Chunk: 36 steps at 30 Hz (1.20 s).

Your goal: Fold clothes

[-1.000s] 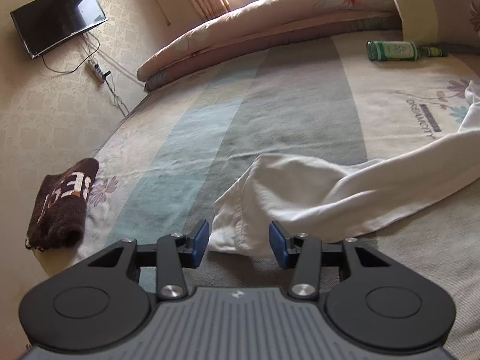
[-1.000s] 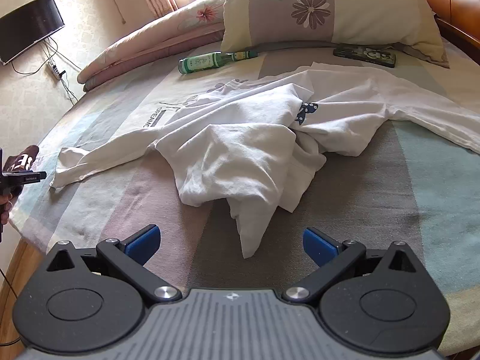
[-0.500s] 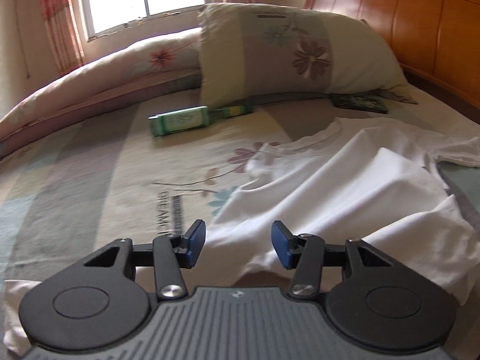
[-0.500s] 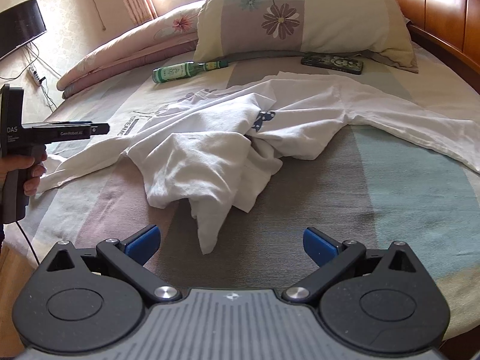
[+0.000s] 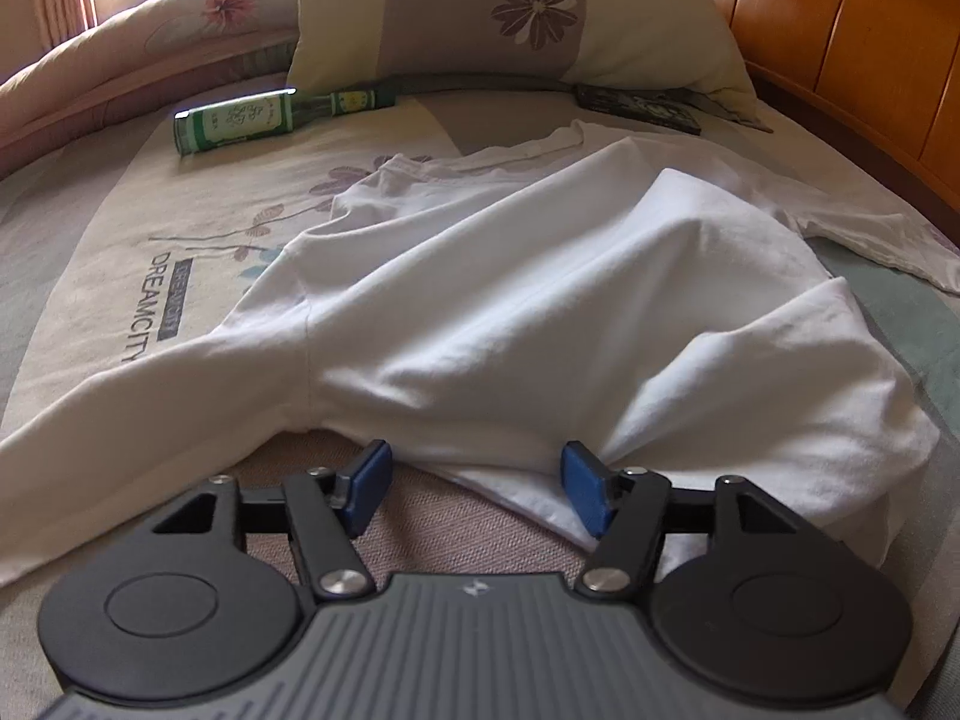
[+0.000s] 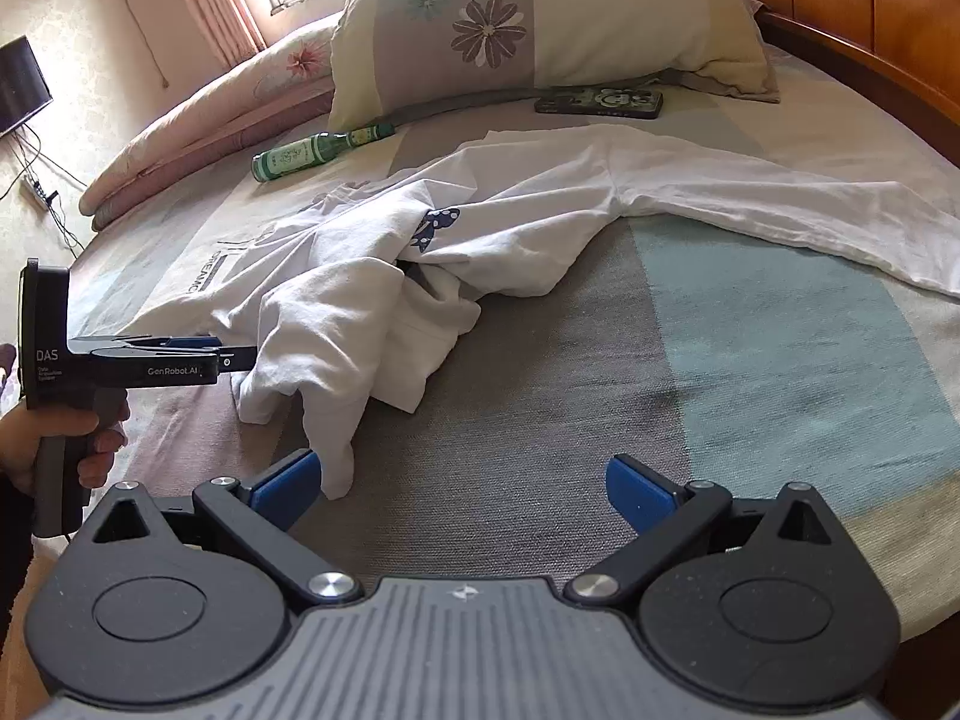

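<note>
A crumpled white long-sleeved shirt lies bunched across the bed, one sleeve stretched to the right, a small blue print showing in its folds. My left gripper is open, low over the sheet, its blue pads at the shirt's near hem with a fold of cloth lying between them. In the right wrist view the left gripper shows side-on, held by a hand, its tip touching the bunched cloth. My right gripper is wide open above the grey stripe; a hanging shirt corner touches its left pad.
A green glass bottle lies near the flowered pillow. A dark phone case rests by the pillow. The wooden headboard rises at right. A rolled quilt lines the far side, with a wall TV beyond.
My left gripper swung from the sleeve end at the bed's left edge over to the shirt's body hem and opened wider. The right gripper moved closer to the shirt, staying open.
</note>
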### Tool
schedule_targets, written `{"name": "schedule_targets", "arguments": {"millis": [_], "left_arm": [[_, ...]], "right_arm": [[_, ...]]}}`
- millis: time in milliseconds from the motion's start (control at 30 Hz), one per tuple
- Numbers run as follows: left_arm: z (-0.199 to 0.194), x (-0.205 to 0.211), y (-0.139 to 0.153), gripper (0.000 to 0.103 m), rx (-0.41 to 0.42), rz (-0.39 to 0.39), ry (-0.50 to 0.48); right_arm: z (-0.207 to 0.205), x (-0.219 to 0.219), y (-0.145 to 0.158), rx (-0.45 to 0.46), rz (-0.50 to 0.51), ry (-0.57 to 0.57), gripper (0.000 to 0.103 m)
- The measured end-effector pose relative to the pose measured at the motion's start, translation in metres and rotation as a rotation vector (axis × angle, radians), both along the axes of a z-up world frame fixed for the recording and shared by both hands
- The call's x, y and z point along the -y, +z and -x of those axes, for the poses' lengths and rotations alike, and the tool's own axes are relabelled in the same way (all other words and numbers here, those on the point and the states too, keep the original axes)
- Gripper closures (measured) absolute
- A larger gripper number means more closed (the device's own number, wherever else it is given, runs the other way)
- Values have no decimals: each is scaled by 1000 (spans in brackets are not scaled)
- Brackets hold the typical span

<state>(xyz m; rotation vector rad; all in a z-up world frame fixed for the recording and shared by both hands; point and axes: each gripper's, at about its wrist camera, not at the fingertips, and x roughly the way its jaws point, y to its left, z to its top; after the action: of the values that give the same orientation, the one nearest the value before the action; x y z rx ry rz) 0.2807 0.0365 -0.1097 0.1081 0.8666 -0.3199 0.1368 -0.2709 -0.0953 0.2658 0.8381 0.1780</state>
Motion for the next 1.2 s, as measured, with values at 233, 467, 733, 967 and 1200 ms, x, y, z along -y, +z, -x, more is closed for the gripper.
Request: {"name": "schedule_targets", "arguments": {"millis": [233, 467, 733, 967, 1200], "left_arm": [[-18, -28, 40, 41, 65, 75, 60], [-88, -43, 49, 51, 34, 157, 148], [-129, -51, 31, 51, 8, 244, 193], [-168, -59, -2, 51, -67, 334, 183], [-212, -65, -22, 51, -154, 377, 69]], "right_arm": [[0, 2, 1, 27, -13, 37, 0], [-18, 12, -4, 55, -45, 46, 0], [-36, 16, -10, 59, -64, 78, 0], [-47, 16, -13, 24, -50, 114, 0], [-61, 8, -1, 39, -132, 187, 0]]}}
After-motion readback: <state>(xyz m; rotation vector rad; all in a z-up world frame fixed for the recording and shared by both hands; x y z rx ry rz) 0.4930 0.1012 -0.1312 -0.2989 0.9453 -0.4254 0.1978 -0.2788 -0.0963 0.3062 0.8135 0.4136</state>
